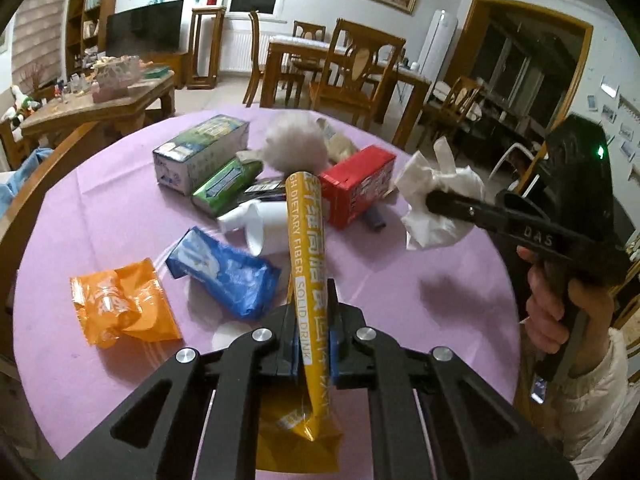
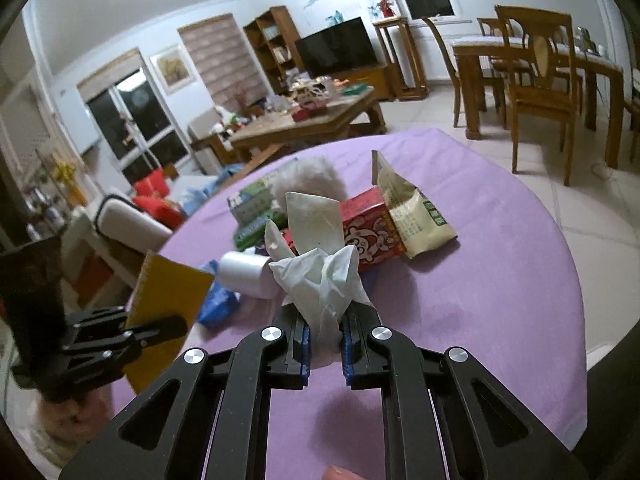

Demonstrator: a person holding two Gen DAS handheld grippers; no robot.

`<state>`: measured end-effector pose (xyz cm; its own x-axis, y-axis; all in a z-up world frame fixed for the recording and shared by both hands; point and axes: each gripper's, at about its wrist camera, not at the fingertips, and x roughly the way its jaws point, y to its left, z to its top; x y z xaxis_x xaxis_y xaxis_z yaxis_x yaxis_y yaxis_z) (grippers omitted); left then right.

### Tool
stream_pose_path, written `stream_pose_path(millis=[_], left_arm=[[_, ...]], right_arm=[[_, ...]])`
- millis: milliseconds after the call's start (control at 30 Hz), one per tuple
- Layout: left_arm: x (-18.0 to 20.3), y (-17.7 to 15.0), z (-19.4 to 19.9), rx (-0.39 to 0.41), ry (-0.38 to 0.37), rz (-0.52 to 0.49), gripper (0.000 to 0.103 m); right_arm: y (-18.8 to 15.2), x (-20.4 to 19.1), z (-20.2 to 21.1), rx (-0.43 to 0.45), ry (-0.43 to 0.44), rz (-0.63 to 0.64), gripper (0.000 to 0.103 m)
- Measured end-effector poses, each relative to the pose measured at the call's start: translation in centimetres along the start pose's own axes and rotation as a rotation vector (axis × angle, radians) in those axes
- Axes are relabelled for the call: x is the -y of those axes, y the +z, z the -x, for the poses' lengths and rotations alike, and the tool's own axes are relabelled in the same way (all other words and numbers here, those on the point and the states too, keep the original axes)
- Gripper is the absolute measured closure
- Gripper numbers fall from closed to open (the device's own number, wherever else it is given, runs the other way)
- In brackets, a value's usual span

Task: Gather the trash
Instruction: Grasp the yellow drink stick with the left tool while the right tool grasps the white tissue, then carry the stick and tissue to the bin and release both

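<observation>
My left gripper (image 1: 311,300) is shut on a yellow drink-powder wrapper (image 1: 308,256) and holds it above the purple table (image 1: 420,280). It also shows at the left of the right wrist view (image 2: 168,304). My right gripper (image 2: 325,312) is shut on a crumpled white tissue (image 2: 320,276), held above the table. The tissue also shows in the left wrist view (image 1: 440,196) to the right of the trash pile. On the table lie an orange wrapper (image 1: 120,308), a blue wrapper (image 1: 228,272), a white cup (image 1: 260,224), a red carton (image 1: 356,188) and green packs (image 1: 224,184).
A green-white box (image 1: 200,152), a fluffy white ball (image 1: 296,144) and a beige packet (image 2: 416,212) lie at the back of the pile. Wooden chairs and a dining table (image 1: 344,64) stand beyond. A cluttered coffee table (image 1: 100,100) is at left.
</observation>
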<state>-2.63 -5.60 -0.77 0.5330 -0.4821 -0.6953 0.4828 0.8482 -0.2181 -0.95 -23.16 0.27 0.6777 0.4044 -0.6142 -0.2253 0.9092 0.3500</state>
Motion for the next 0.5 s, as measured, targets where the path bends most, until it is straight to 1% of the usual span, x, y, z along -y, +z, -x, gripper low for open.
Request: stream_pose_path(millis=[133,233,500], left_arm=[[1.2,0.7,0.1,0.012,-0.038,-0.009,0.093],[2.6,1.2,-0.3,0.016,-0.055,-0.035,0.093],[7.7,3.2,-2.7,0.009,-0.135,-0.104,0.092]], right_arm=[[-0.1,0.8,2.6,0.043,0.015,-0.024,0.091],[-0.3,1.7,4.6,0.075,0.002,-0.040,0.091],[-1.6,5.7,10.8,0.152,-0.070,-0.102,0.091]])
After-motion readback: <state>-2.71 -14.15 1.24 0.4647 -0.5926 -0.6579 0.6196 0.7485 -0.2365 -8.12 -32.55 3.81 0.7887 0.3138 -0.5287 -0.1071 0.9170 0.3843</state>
